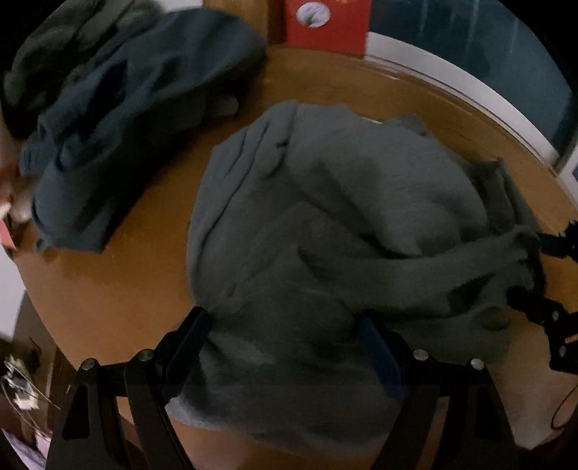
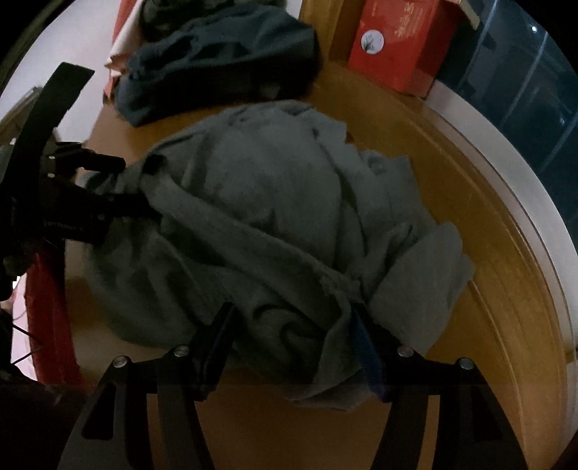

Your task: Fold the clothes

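A grey-green garment (image 1: pixel 343 217) lies bunched in a heap on the wooden table (image 1: pixel 137 274). My left gripper (image 1: pixel 285 330) stands open at the heap's near edge, its fingers wide apart with cloth draped between them. At the right edge of this view my right gripper (image 1: pixel 531 269) reaches into the heap's side fold. In the right wrist view the garment (image 2: pixel 271 202) fills the middle. My right gripper (image 2: pixel 292 321) is open, with a thick bunch of cloth between its fingers. My left gripper (image 2: pixel 133 184) straddles a gathered corner at the left.
A dark blue garment (image 1: pixel 137 119) lies crumpled at the far left of the table, with a green one (image 1: pixel 72 39) behind it. A red box (image 1: pixel 325 25) stands at the back edge. The table's rounded rim (image 2: pixel 505 253) curves along the right, beside a white ledge (image 2: pixel 523 173).
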Demonstrator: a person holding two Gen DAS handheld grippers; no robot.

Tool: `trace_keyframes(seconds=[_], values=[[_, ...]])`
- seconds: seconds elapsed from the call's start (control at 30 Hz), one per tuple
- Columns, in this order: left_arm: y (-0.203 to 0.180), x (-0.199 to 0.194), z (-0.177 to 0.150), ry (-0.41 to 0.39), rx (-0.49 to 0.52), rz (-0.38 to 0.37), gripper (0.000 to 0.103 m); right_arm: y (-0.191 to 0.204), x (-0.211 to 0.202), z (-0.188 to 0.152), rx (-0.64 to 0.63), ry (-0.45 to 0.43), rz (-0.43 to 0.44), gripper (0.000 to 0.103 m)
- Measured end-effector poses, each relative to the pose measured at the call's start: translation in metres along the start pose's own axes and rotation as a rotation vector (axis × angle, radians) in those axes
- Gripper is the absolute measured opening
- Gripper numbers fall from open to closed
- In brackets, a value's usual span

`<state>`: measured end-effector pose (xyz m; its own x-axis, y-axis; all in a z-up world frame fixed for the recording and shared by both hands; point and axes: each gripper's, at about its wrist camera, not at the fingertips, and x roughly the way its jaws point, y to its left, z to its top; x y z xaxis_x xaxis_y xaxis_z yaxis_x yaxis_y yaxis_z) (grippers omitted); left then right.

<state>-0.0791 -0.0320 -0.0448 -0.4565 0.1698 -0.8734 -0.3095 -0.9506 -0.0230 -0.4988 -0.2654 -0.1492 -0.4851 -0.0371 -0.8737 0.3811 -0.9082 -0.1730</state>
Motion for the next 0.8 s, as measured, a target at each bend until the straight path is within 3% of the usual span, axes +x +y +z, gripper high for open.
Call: trace_keyframes(seconds=[0.13, 0.17, 0.2, 0.27, 0.3, 0.4, 0.67, 0.8], values=[[-0.001, 0.001, -0.005, -0.037, 0.029, -0.013, 0.080, 0.002, 0.011, 0.005, 0.031, 0.027, -0.014, 0.060], [-0.003, -0.001, -0.008, -0.054, 0.044, -0.014, 0.077, 0.002, 0.013, 0.006, 0.040, 0.030, -0.015, 0.048], [-0.003, -0.003, -0.009, -0.062, 0.048, -0.042, 0.063, 0.003, 0.013, 0.008, 0.052, 0.029, -0.010, 0.032], [-0.003, -0.009, -0.012, -0.078, 0.056, -0.098, 0.040, 0.005, 0.005, 0.011, 0.071, 0.006, -0.019, 0.019], [-0.001, -0.012, -0.011, -0.075, 0.046, -0.131, 0.025, 0.007, 0.000, 0.012, 0.079, -0.008, -0.027, 0.017], [0.003, -0.033, -0.015, -0.102, 0.029, -0.194, 0.009, 0.002, -0.028, 0.019, 0.117, -0.090, -0.050, 0.015], [-0.023, -0.134, -0.023, -0.249, 0.084, -0.313, 0.009, -0.023, -0.137, 0.016, 0.162, -0.353, -0.129, 0.013], [-0.068, -0.182, -0.034, -0.293, 0.161, -0.443, 0.009, -0.046, -0.172, -0.013, 0.204, -0.404, -0.209, 0.009]])
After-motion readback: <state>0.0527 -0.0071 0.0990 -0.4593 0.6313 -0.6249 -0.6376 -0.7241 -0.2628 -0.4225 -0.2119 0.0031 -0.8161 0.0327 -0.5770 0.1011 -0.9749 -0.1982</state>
